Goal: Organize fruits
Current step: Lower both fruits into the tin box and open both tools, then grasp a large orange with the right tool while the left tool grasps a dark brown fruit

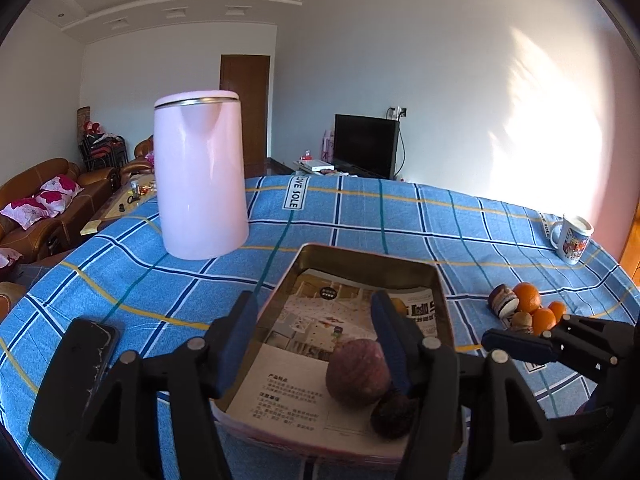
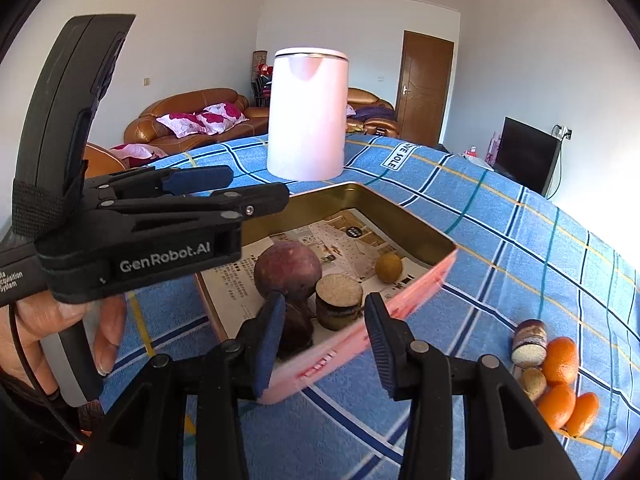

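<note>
A pink metal tin (image 1: pixel 362 258) (image 2: pixel 416 292) lined with printed paper sits on the blue checked tablecloth. Inside lie a large purple fruit (image 1: pixel 357 372) (image 2: pixel 287 270), a darker purple fruit (image 1: pixel 394 416) (image 2: pixel 296 330), a cut brown piece (image 2: pixel 339 300) and a small yellow-brown fruit (image 2: pixel 388 267). Loose on the cloth lie several oranges (image 1: pixel 528 297) (image 2: pixel 562 360) with a cut purple piece (image 2: pixel 529 342) and a small brown fruit (image 2: pixel 534 383). My left gripper (image 1: pixel 316 340) is open and empty over the tin's near-left part. My right gripper (image 2: pixel 324 344) is open and empty, just before the tin's near wall.
A tall pink kettle (image 1: pixel 199 176) (image 2: pixel 307 114) stands behind the tin. A white printed mug (image 1: pixel 572 238) is at the table's far right edge. A black phone (image 1: pixel 72 376) lies at the near left. Sofas, a door and a TV are beyond the table.
</note>
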